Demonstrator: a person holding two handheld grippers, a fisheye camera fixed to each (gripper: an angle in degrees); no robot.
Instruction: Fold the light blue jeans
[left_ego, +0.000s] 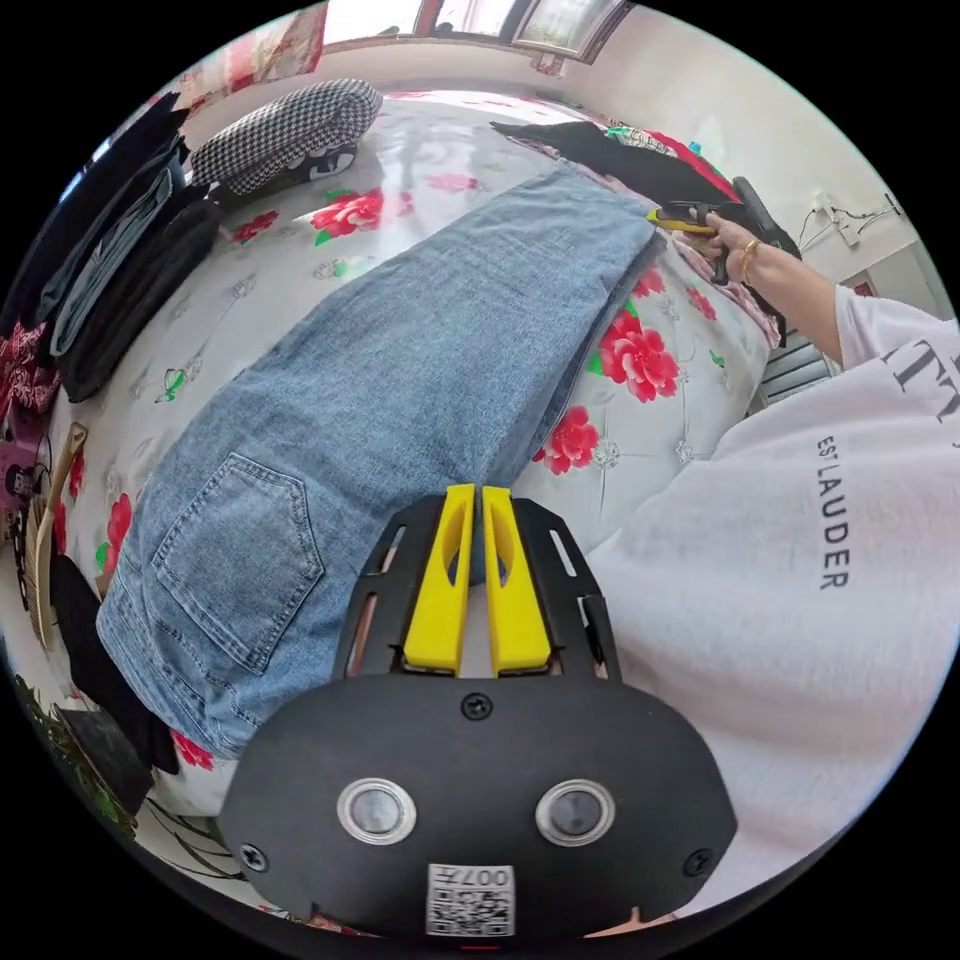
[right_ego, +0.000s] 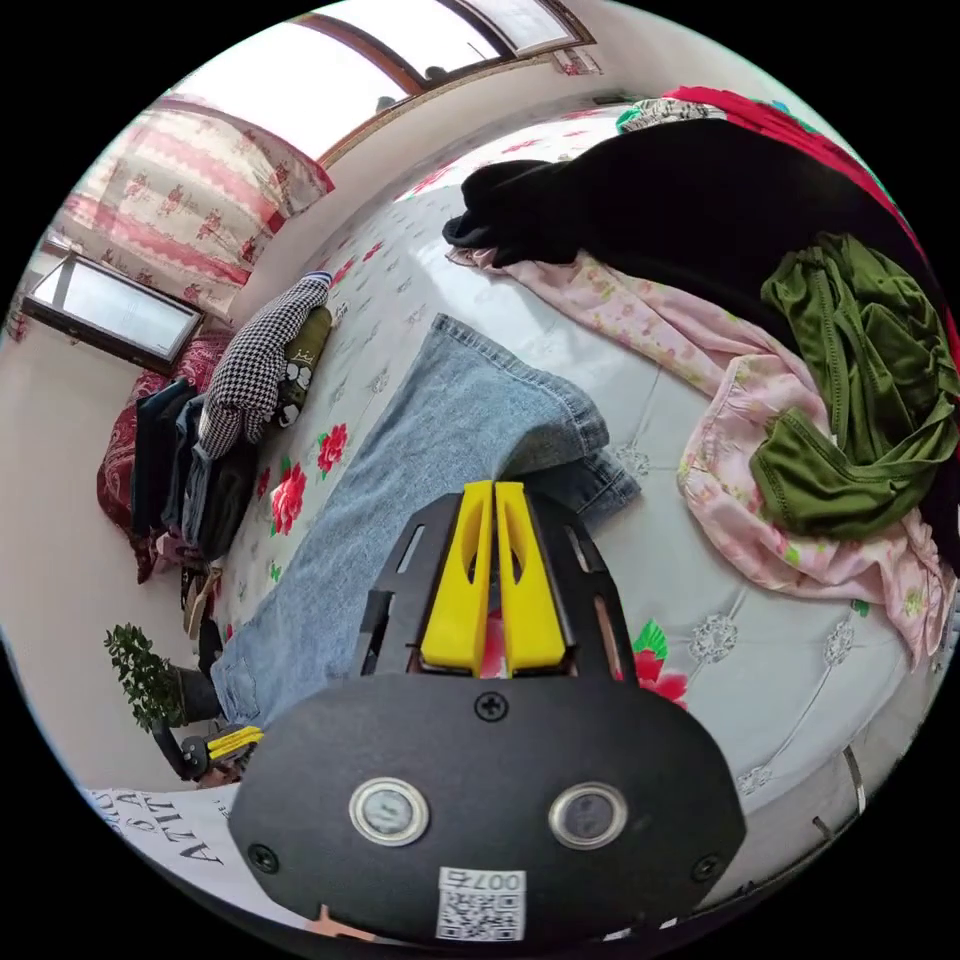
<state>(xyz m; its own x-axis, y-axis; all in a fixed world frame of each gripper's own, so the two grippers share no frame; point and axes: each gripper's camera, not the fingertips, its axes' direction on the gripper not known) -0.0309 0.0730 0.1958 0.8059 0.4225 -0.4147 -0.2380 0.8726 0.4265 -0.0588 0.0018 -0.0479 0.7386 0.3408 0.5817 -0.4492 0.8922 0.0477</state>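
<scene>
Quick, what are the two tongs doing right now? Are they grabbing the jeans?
Left tongs: closed, at the jeans edge near the waist; grip cannot be told.
Right tongs: closed, at the hem end; grip cannot be told.

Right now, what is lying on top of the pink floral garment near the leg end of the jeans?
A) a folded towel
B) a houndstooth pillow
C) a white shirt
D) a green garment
D: in the right gripper view a crumpled green garment rests on the pink floral garment, beside the hem of the light blue jeans; the houndstooth pillow sits at the far side of the bed.
</scene>
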